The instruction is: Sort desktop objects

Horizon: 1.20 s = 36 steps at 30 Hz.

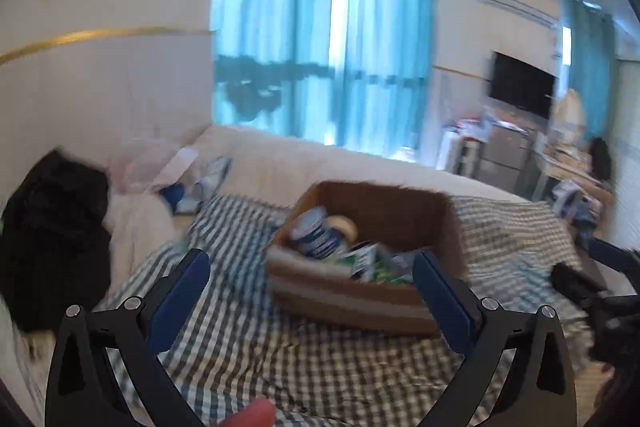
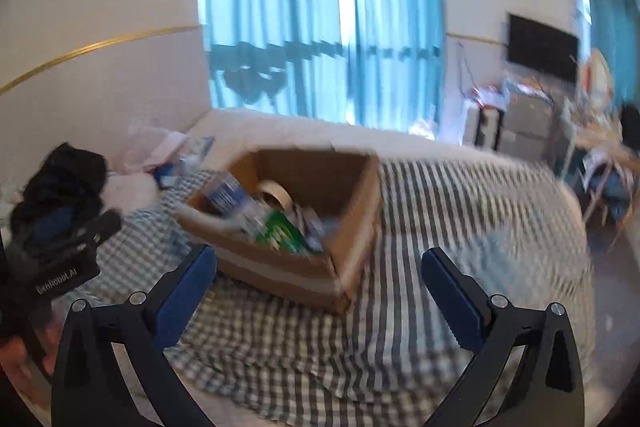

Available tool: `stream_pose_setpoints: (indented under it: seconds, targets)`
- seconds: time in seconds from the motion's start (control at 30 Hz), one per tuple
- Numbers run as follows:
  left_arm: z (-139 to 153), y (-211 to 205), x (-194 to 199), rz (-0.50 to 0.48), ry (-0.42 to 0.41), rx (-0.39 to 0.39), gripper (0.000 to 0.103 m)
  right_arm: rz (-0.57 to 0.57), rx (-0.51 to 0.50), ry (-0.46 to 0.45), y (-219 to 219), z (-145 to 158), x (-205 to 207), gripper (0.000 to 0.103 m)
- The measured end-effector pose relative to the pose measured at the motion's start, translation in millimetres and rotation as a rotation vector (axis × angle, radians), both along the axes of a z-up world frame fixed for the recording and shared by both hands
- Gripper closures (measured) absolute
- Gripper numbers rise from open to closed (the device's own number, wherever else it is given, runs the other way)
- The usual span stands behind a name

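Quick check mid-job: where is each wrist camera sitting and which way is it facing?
Left wrist: on the left gripper, open, facing the cardboard box on the checked cloth; right gripper's body at right edge.
Right wrist: on the right gripper, open, facing the box from its right; left gripper's body at left edge.
Shared: box, cloth, blue curtains.

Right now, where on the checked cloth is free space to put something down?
Free: checked green-and-white cloth right of the brown cardboard box, and the patch before the open right gripper. Crowded: inside the box, and the left end by the black clothing pile.
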<state>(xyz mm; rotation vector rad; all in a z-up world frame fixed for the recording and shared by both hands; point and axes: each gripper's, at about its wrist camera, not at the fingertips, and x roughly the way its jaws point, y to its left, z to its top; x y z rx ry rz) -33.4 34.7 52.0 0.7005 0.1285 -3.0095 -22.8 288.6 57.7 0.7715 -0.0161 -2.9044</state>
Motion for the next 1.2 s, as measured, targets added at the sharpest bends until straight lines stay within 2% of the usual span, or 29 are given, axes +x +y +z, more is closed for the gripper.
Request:
stream_pose_setpoints:
  seconds: [0.03,0.07,0.1,0.17,0.2,0.27,0.33,0.43,0.53,0.67,0.8,0.9,0.97,1.2]
  targets:
    - [-18.2,-2.2,0.4,0.033,-0.008,0.012,0.000,-0.022,0.022,-0.031,2.4,-18.5,-2.9,0.001]
    - [-53.1,-5.1,-1.0,0.085,-0.040,0.030,0.000,-0.038,0.066,-0.074,3.1,-35.8,-7.1,0.001]
    - [-74.0,-6.7,-5.1,0.104,-0.099,0.039,0.000,-0.042,0.098,-0.087,4.9,-48.0,-9.8,0.001]
    - [-95.9,-8.7,-14.5,0.077,-0.172,0.079,0.000,-0.063,0.110,-0.118,8.5,-59.3,-19.2,0.001]
    - [-100.3,-8.5,-18.0,0.069,-0.180,0.091,0.000,-0.062,0.075,-0.148,10.2,-60.5,-27.2,0.001]
    - [-97.7,-2.1,-31.4,0.068,-0.191,0.086,0.000,-0.038,-0.002,-0.142,13.2,-58.2,-39.4,0.001]
    - [-90.8,8.1,-35.7,0.023,-0.128,0.079,0.000,-0.046,0.020,-0.111,10.3,-57.2,-43.6,0.001]
    - [-88.7,22.6,-30.1,0.043,-0.054,0.004,0.000,-0.047,0.086,-0.078,3.4,-62.0,-46.6,0.001]
    - [-85.7,32.8,-26.3,0.101,-0.041,-0.060,0.000,-0.032,0.074,-0.122,-1.2,-65.0,-52.9,0.001]
    - [-81.6,30.8,-24.9,0.074,-0.050,-0.037,0.000,-0.042,0.043,-0.111,3.5,-57.6,-48.1,0.001]
    - [-89.1,29.2,-26.2,0.100,-0.071,-0.050,0.000,-0.063,0.060,-0.109,4.1,-55.9,-42.8,0.001]
    - [-91.6,24.0,-26.3,0.105,-0.093,-0.020,0.000,-0.074,0.065,-0.104,2.7,-54.0,-39.8,0.001]
    - [-89.3,21.0,-23.2,0.107,-0.079,0.005,0.000,-0.074,0.073,-0.097,1.5,-52.9,-37.4,0.001]
    - [-86.7,22.0,-21.1,0.101,-0.062,-0.008,0.000,-0.069,0.072,-0.110,1.6,-54.3,-36.9,0.001]
